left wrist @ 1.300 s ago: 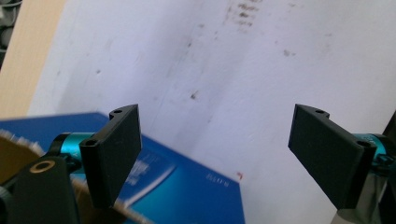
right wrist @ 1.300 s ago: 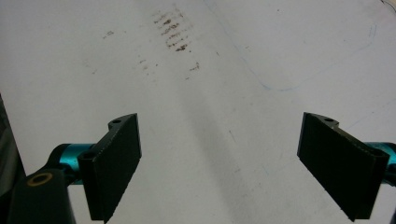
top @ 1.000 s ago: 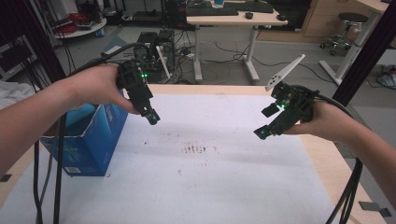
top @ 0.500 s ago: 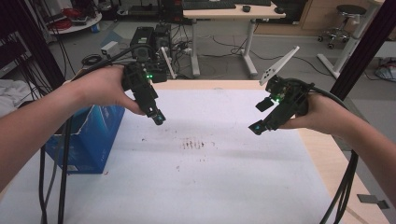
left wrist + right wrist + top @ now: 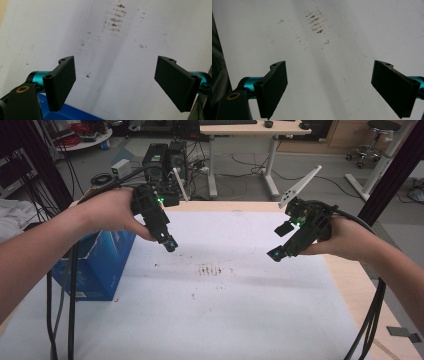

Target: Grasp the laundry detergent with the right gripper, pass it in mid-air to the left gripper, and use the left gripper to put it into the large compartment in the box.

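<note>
The blue box (image 5: 97, 265) stands at the left edge of the table (image 5: 345, 285), on the white sheet (image 5: 235, 315) that covers most of the top. It is the nearest thing to either tool, and its blue top shows just beneath the left gripper (image 5: 115, 80) in the left gripper view. That gripper (image 5: 170, 244) hangs above the sheet just beside the box's right side, jaws spread wide with nothing between them. The right gripper (image 5: 277, 254) hovers well apart from it over the right half of the sheet, and in the right gripper view (image 5: 329, 85) its jaws are likewise wide and empty.

Between the two lies a patch of small brown marks (image 5: 210, 270) on the sheet, with nothing loose to pick up.

If the box is what comes next, the left gripper likely needs to turn back toward it and come down squarely on an edge or flap, since the full body looks too broad for the jaws. The cables (image 5: 60, 300) hanging in front of the box could snag; keeping them clear would help. The right gripper is best kept high.
</note>
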The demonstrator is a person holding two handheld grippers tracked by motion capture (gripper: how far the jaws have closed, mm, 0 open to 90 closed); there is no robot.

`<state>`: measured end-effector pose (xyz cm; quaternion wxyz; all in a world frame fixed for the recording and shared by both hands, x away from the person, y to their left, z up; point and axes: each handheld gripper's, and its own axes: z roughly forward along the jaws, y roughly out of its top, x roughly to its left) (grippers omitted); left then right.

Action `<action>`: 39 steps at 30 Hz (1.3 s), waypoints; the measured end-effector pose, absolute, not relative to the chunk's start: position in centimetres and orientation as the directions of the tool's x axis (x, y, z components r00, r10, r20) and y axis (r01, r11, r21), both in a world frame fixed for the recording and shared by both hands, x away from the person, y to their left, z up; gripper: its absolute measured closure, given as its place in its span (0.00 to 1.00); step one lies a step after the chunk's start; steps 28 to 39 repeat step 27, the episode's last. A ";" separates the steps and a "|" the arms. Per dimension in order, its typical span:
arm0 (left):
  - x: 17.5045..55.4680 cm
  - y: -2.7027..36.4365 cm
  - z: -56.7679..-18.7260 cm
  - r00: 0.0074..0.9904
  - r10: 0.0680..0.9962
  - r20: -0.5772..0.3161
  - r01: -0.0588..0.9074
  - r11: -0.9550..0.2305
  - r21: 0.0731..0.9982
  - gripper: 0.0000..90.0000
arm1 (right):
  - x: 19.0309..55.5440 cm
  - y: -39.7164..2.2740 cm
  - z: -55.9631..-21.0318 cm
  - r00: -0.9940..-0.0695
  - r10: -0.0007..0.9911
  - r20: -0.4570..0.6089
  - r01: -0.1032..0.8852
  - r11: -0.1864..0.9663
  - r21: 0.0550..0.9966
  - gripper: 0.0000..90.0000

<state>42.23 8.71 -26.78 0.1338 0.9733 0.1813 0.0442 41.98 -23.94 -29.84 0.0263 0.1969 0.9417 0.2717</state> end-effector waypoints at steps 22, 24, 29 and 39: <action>42.3 9.0 -27.0 0.927 0.375 0.024 0.354 -0.893 0.278 0.19 | 41.9 -23.9 -29.9 -0.921 0.387 0.052 0.355 0.776 0.521 0.15; 42.2 9.0 -27.1 0.926 0.376 0.022 0.355 -0.892 0.279 0.19 | 41.9 -23.9 -29.8 -0.921 0.387 0.050 0.354 0.776 0.522 0.15; 42.2 9.0 -27.1 0.927 0.375 0.023 0.354 -0.892 0.282 0.19 | 41.9 -23.9 -29.8 -0.920 0.389 0.051 0.356 0.775 0.522 0.15; 42.2 9.0 -27.1 0.927 0.375 0.023 0.354 -0.892 0.282 0.19 | 41.9 -23.9 -29.8 -0.920 0.389 0.051 0.356 0.775 0.522 0.15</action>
